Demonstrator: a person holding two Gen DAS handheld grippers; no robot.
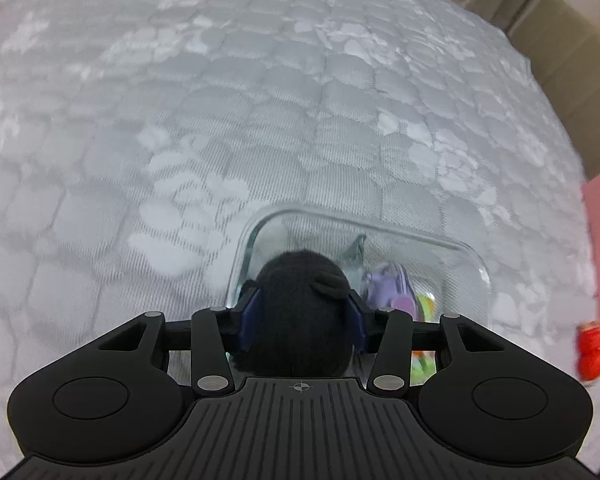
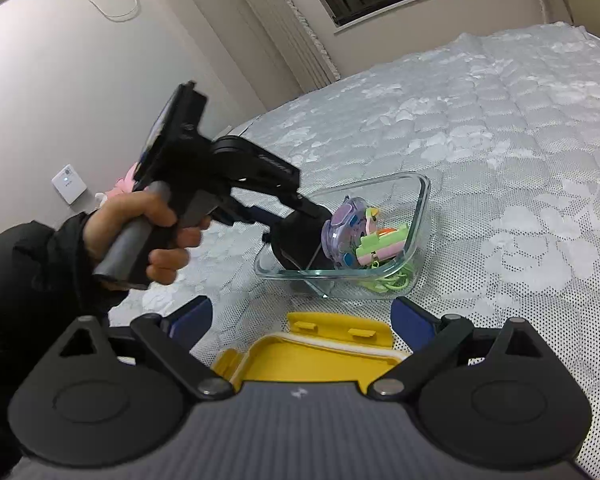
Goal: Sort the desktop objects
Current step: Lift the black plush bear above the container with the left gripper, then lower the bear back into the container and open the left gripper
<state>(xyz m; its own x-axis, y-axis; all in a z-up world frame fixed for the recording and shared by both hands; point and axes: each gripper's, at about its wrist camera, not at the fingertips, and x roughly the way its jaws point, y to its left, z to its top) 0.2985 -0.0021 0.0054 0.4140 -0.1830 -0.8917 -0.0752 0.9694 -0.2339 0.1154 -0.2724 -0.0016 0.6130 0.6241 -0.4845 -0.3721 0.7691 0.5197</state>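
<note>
Centrally, the left gripper (image 1: pixel 300 312) points steeply down into a clear glass container (image 1: pixel 474 256) on the quilted bedspread (image 1: pixel 220 100), its blue pads (image 1: pixel 249 312) clamped on either side of a black fuzzy ball (image 1: pixel 300 280) that sits at the container's near-left end. Beside the ball lie a purple plastic toy (image 2: pixel 342 232), a pink-and-green roll (image 2: pixel 382 250) and green elastic bands (image 2: pixel 392 280). The right gripper (image 2: pixel 302 316) stands with fingers wide apart, empty, above a yellow lid (image 2: pixel 300 356) just before the container.
</note>
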